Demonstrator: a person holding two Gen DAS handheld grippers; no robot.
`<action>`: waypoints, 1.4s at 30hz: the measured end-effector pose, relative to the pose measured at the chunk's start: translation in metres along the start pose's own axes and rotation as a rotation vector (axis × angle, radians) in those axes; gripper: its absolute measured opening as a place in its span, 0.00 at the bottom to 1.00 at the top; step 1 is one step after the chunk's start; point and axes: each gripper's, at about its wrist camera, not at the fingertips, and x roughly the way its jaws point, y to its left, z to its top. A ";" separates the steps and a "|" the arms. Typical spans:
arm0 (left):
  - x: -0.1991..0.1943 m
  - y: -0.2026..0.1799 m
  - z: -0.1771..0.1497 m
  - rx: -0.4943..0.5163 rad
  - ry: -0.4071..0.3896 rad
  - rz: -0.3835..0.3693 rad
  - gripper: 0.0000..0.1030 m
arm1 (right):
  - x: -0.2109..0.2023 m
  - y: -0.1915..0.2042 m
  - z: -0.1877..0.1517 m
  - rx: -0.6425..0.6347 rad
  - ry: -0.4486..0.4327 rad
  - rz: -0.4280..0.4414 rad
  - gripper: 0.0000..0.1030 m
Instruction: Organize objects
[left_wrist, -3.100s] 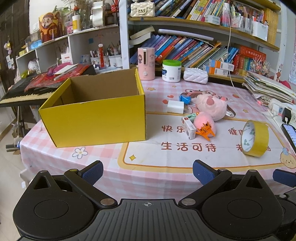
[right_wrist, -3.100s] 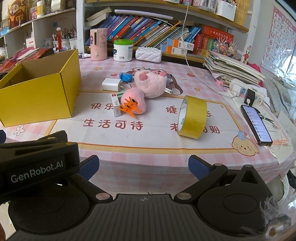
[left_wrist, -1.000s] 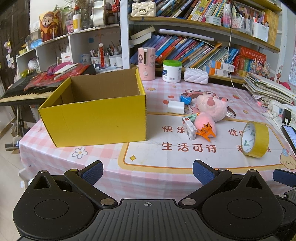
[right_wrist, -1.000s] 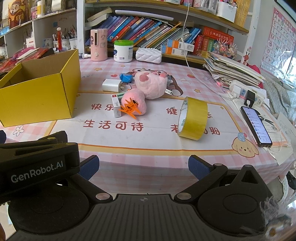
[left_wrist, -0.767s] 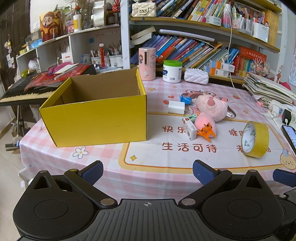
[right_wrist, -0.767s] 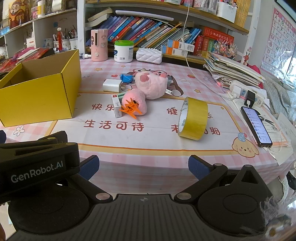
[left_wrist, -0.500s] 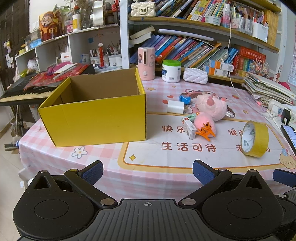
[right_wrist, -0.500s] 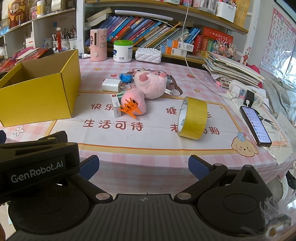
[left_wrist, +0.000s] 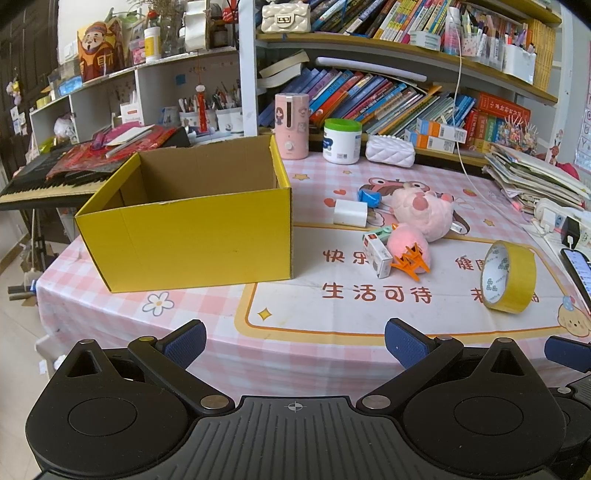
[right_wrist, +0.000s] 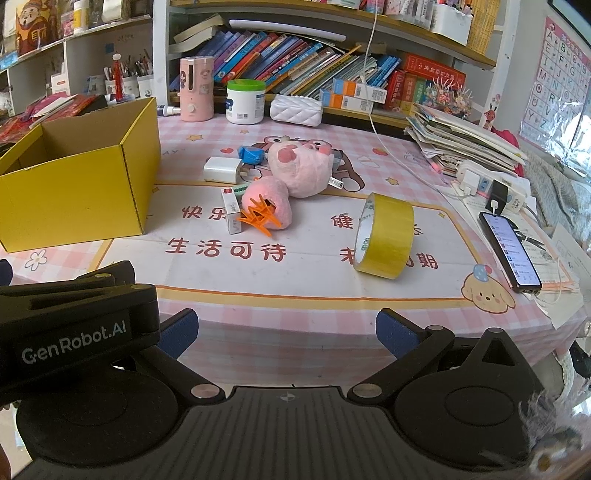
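An open yellow cardboard box (left_wrist: 192, 240) (right_wrist: 77, 188) stands empty on the left of the table. Right of it lie a white charger (left_wrist: 350, 213), a blue item (left_wrist: 369, 197), a pink plush toy (left_wrist: 423, 214) (right_wrist: 301, 171), a smaller pink plush (left_wrist: 408, 248), an orange claw clip (left_wrist: 408, 260) (right_wrist: 256, 216) and a small white carton (left_wrist: 376, 254). A yellow tape roll (left_wrist: 511, 277) (right_wrist: 386, 236) stands on edge further right. My left gripper (left_wrist: 293, 341) and right gripper (right_wrist: 286, 330) are both open and empty, held before the table's front edge.
A pink checked cloth with a printed mat (left_wrist: 369, 295) covers the table. A phone (right_wrist: 509, 251), power strip (right_wrist: 491, 184) and paper stack (right_wrist: 465, 140) lie at the right. A pink dispenser (left_wrist: 291, 125), white jar (left_wrist: 342, 140) and bookshelves stand behind. A keyboard (left_wrist: 44, 181) is at far left.
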 end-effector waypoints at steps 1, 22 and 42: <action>0.000 0.000 0.000 0.000 0.000 0.000 1.00 | 0.000 0.000 0.000 0.000 0.000 0.000 1.00; 0.006 -0.013 -0.002 0.008 0.026 -0.029 1.00 | 0.002 -0.011 -0.004 -0.013 0.011 -0.012 1.00; 0.034 -0.050 0.017 -0.019 0.049 -0.008 1.00 | 0.037 -0.044 0.022 -0.058 0.012 0.023 1.00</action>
